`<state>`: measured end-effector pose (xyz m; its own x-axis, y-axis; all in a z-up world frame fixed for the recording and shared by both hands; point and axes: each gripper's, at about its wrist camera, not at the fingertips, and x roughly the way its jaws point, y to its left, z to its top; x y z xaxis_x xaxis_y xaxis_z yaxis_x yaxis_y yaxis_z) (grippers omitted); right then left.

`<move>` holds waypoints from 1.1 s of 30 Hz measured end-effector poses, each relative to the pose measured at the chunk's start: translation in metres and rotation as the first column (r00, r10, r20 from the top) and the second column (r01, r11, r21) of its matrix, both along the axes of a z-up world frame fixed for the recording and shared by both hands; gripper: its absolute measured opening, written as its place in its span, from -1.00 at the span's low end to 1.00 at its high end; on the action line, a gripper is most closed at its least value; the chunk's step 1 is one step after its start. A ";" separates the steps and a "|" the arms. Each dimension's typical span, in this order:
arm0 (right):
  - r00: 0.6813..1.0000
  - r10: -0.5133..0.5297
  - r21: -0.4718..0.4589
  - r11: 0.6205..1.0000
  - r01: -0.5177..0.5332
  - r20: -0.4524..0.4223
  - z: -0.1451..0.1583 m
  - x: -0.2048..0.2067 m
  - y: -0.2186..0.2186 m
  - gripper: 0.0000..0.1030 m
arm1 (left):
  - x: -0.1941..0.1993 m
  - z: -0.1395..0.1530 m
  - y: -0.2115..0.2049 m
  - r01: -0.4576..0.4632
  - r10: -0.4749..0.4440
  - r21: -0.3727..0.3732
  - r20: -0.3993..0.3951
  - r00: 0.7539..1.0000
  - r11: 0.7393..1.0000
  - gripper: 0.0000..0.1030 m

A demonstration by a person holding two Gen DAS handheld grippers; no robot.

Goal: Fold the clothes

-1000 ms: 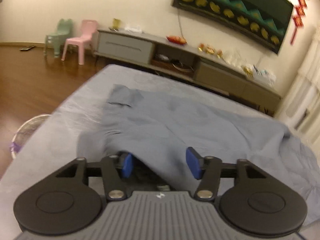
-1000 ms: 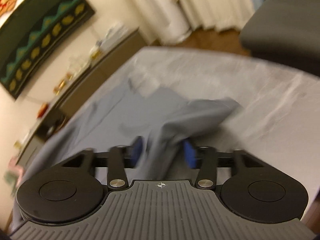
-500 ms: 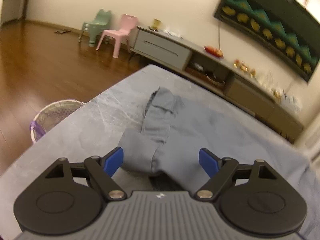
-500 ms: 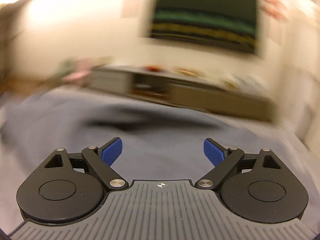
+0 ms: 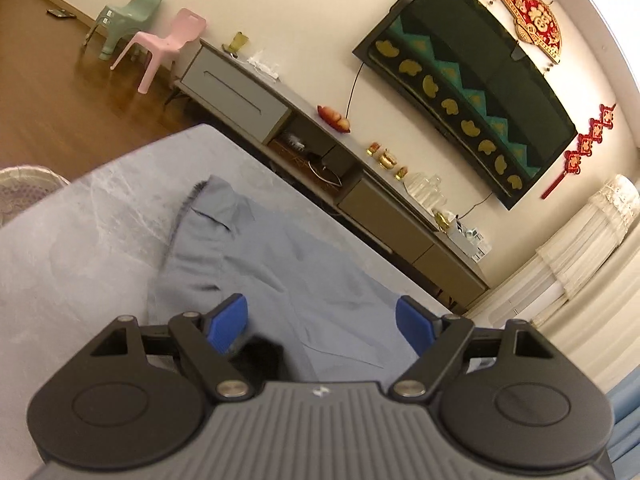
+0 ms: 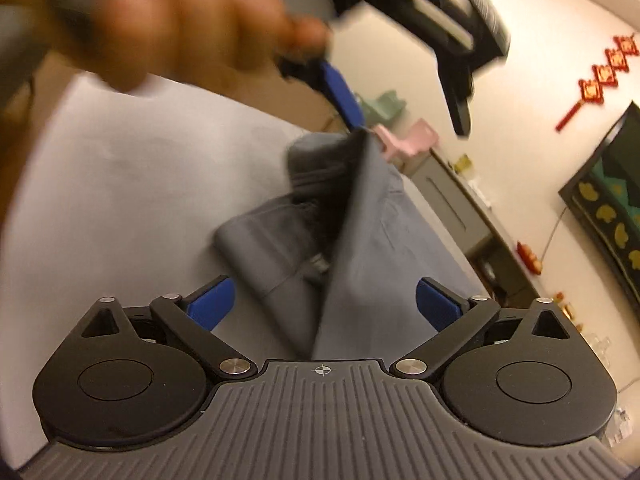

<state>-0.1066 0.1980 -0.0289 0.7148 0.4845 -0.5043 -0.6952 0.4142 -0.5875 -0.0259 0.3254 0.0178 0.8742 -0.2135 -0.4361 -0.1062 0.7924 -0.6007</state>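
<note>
A blue-grey garment (image 5: 280, 264) lies spread on the grey table (image 5: 60, 248). My left gripper (image 5: 320, 320) stands open low over its near edge, and its blue pads press on nothing. In the right wrist view a hand (image 6: 160, 20) holds the left gripper (image 6: 400, 112) above the cloth. A fold of the garment (image 6: 360, 208) rises to a peak just under that gripper's blue finger (image 6: 342, 94); I cannot tell whether they touch. My right gripper (image 6: 324, 304) is open, its jaws closing a little. The raised fold runs between its pads, clear of both.
A long TV cabinet (image 5: 240, 92) runs along the far wall under a dark screen (image 5: 480, 80). A pink chair (image 5: 160, 48) and a green chair (image 5: 128, 16) stand on the wood floor. A mesh basket (image 5: 24, 188) sits beside the table. White curtains (image 5: 580, 248) hang at the right.
My right gripper let go of the cloth, opened wide and swung across to face the left gripper. My left gripper opened wide, released the garment's edge and rolled.
</note>
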 end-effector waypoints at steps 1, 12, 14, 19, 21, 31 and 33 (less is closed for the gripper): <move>0.999 -0.023 -0.014 1.000 0.023 -0.026 0.000 0.013 0.009 0.23 | -0.002 0.000 0.006 -0.014 0.014 -0.001 0.006 1.000 1.000 0.60; 0.896 -0.209 0.309 0.887 0.343 -0.393 0.092 0.128 -0.054 -1.00 | -0.012 0.004 0.037 -0.090 0.100 0.145 -0.064 0.993 0.985 0.60; 0.891 -0.233 0.330 0.868 0.371 -0.390 0.103 0.137 -0.071 -1.00 | -0.008 0.008 0.022 -0.020 0.032 0.199 -0.057 0.998 0.980 0.62; 0.902 -0.264 0.361 0.849 0.385 -0.341 0.127 0.136 -0.093 -1.00 | -0.002 0.013 -0.014 0.114 -0.098 0.345 -0.065 0.993 0.932 0.63; 0.910 -0.265 0.386 0.840 0.381 -0.320 0.140 0.133 -0.098 -1.00 | 0.004 0.006 -0.023 0.134 -0.108 0.369 -0.090 0.990 0.920 0.63; 0.937 -0.222 0.524 0.782 0.336 -0.270 0.190 0.102 -0.147 -1.00 | 0.074 -0.041 -0.098 0.252 -0.083 0.660 -0.276 0.957 0.708 -0.80; 0.939 -0.229 0.559 0.757 0.338 -0.258 0.197 0.090 -0.160 -1.00 | 0.084 0.001 -0.095 -0.025 0.108 0.749 -0.063 0.992 0.663 -0.82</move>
<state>-0.0165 0.0377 0.1678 0.8007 0.5118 -0.3113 -0.5522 0.8321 -0.0522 0.0579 0.2303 0.0186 0.8194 0.2761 -0.5024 -0.1984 0.9588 0.2034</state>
